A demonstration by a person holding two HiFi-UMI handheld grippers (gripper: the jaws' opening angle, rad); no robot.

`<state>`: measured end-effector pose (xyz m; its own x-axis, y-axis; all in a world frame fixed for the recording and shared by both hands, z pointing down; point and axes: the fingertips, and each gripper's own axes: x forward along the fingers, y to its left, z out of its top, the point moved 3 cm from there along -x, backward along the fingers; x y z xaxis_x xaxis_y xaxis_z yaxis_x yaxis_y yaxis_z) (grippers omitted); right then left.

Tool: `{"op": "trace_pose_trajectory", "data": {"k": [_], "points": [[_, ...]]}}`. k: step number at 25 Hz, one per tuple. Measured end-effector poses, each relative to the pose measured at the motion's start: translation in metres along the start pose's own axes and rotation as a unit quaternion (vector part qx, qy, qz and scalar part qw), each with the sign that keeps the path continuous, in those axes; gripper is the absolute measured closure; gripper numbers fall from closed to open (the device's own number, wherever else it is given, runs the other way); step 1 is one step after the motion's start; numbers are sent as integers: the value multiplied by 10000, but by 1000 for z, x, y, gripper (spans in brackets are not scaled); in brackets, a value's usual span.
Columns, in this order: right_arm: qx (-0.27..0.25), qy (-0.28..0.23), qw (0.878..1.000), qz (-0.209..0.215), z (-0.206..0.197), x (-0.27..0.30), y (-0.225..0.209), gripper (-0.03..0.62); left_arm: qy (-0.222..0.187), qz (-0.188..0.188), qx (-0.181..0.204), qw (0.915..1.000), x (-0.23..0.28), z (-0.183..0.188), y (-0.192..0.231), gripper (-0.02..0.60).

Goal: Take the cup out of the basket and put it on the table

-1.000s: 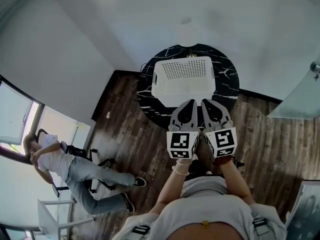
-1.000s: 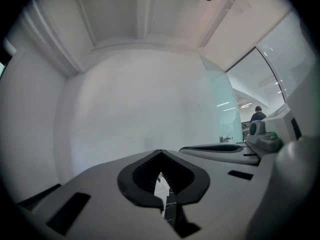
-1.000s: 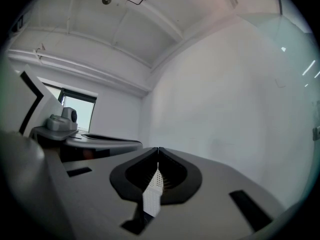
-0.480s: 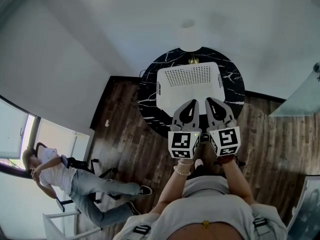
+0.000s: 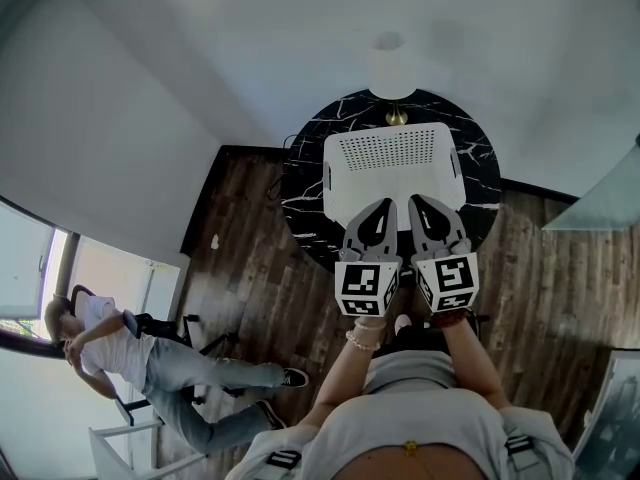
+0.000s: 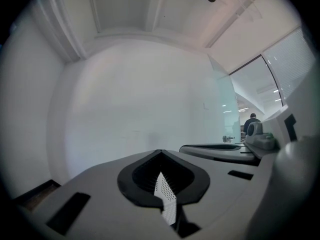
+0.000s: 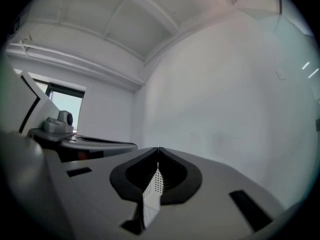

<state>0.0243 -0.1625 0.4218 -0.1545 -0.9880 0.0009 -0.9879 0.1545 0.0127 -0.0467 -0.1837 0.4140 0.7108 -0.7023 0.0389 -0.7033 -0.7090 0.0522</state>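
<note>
A white perforated basket (image 5: 392,168) stands on a round black marble table (image 5: 305,193). No cup shows in any view; the basket's inside is hidden from here. My left gripper (image 5: 378,204) and right gripper (image 5: 418,200) are held side by side at the basket's near edge, both shut with nothing between the jaws. In the left gripper view the left gripper (image 6: 160,151) points at a white wall, and a sliver of the basket (image 6: 166,199) shows through the jaws' opening. The right gripper (image 7: 158,149) has the same kind of basket sliver (image 7: 151,196) showing below its tips.
A white lamp (image 5: 390,68) with a brass base (image 5: 397,116) stands at the table's far edge by the white wall. Dark wood floor (image 5: 250,258) surrounds the table. A person (image 5: 130,343) sits on a chair at the far left. A glass panel (image 5: 600,203) is at right.
The head camera has shifted, so the table and basket sit a little further right and lower in view. Both grippers stay shut, side by side, at the basket's near edge.
</note>
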Motion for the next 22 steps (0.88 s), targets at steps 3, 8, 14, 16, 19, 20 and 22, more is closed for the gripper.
{"op": "trace_pose_trajectory", "data": {"k": [3, 8, 14, 16, 19, 20, 22], "points": [[-12, 31, 10000, 47, -3, 7, 3, 585, 29, 33, -37, 10000, 3, -3, 7, 577], [-6, 74, 9999, 106, -6, 17, -3, 585, 53, 139, -59, 9999, 12, -5, 13, 577], [70, 61, 9993, 358, -2, 43, -8, 585, 65, 311, -40, 9995, 31, -2, 24, 577], [41, 48, 9990, 443, -1, 54, -12, 584, 53, 422, -27, 9991, 39, -1, 31, 577], [74, 62, 9979, 640, 1, 70, -14, 585, 45, 581, -65, 9983, 52, 1, 41, 577], [65, 83, 9976, 685, 0, 75, -17, 584, 52, 628, -80, 9980, 56, 1, 44, 577], [34, 138, 9971, 751, -3, 86, -23, 585, 81, 712, -107, 9974, 65, 0, 49, 577]]}}
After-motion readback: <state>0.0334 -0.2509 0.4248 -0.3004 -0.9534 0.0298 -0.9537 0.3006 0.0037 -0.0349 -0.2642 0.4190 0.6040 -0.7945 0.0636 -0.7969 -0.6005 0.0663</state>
